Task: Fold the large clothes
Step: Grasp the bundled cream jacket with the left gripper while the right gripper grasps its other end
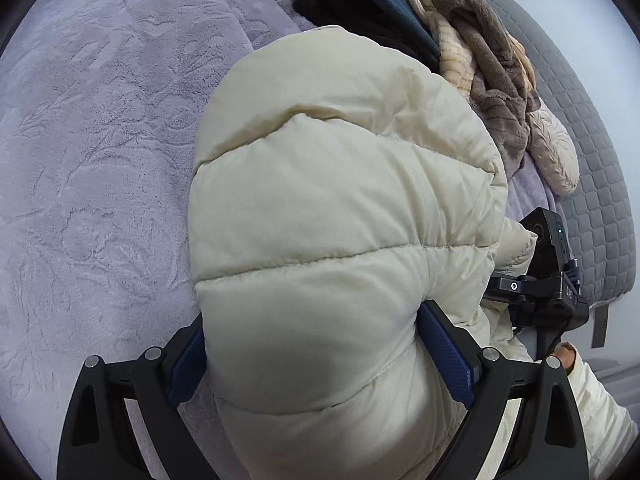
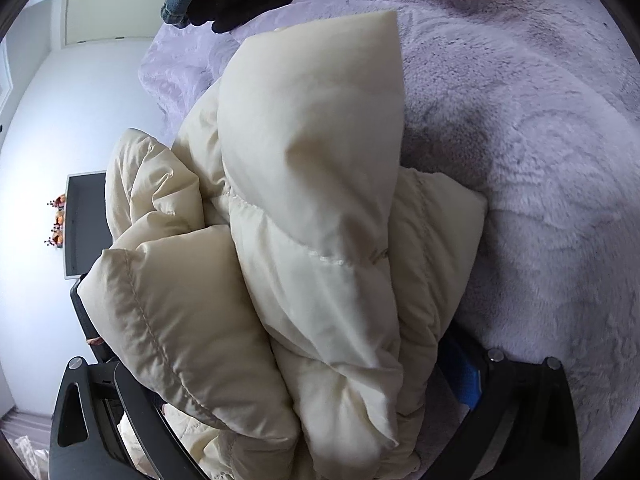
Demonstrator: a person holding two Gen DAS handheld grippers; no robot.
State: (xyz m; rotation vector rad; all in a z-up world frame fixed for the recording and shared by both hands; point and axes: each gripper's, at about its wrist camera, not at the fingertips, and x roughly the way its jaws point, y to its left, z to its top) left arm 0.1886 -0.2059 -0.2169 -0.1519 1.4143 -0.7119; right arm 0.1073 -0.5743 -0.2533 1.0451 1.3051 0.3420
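The left gripper point(image 1: 320, 360) stands wide, its blue pads flanking a bulging fold of the cream puffer jacket point(image 1: 340, 200). The right gripper point(image 2: 304, 400) is buried in jacket; its grip can't be told. The jacket lies on the lilac bedspread point(image 1: 100, 160), a heap of clothes point(image 1: 472, 60) at one o'clock.

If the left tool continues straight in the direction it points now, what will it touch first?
Most likely the cream puffer jacket. Its padded bulk already sits between the wide-set fingers of the left tool and fills the line ahead. The lavender blanket lies beneath it, though depth is hard to judge here.
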